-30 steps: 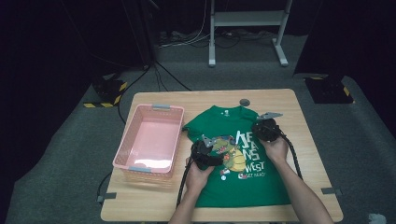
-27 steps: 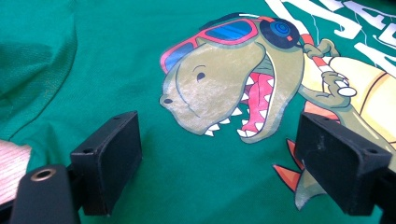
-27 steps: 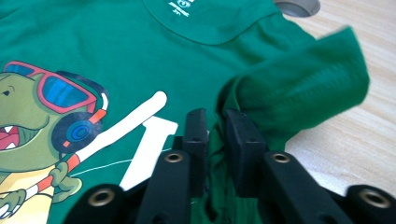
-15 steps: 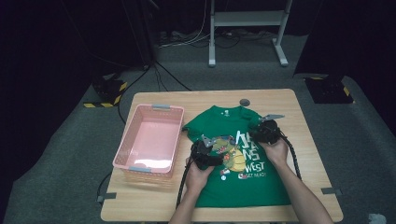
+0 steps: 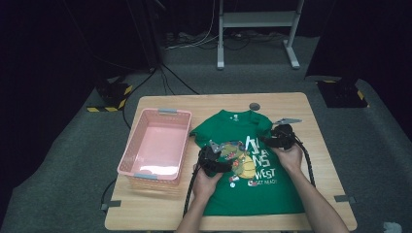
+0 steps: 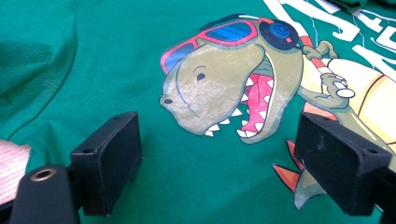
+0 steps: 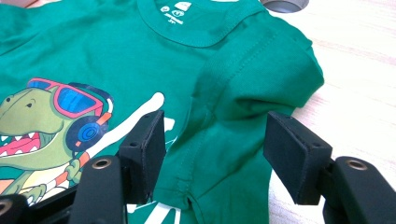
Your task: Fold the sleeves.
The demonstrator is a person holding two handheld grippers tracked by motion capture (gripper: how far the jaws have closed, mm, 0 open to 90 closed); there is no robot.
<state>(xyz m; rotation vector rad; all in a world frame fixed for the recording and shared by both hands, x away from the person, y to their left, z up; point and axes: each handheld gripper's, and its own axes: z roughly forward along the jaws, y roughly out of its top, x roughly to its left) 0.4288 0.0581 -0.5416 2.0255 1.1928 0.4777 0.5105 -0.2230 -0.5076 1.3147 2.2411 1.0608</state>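
Table: pale wooden table (image 5: 311, 109) under my forearms, with a small grey disc (image 5: 254, 106) near its far edge.
Shirt: the green T-shirt (image 5: 252, 194) lies flat across the table's middle and right, collar away from me, dinosaur print (image 6: 224, 93) facing up.
Left gripper: my left gripper (image 5: 217, 160) sits low over the print, jaws spread wide, nothing pinched between them.
Right gripper: my right gripper (image 5: 278, 139) is by the folded-in sleeve (image 7: 261, 84); its jaws have just been opening, and the cloth lies between them unpressed.
Basket: pink basket (image 5: 145, 162) on the table's left, just beside the shirt.
Room: grey carpet (image 5: 73, 160), dark surroundings, a white stand (image 5: 256, 22) and cables behind, yellow-black striped tape (image 5: 109, 99) on the floor.
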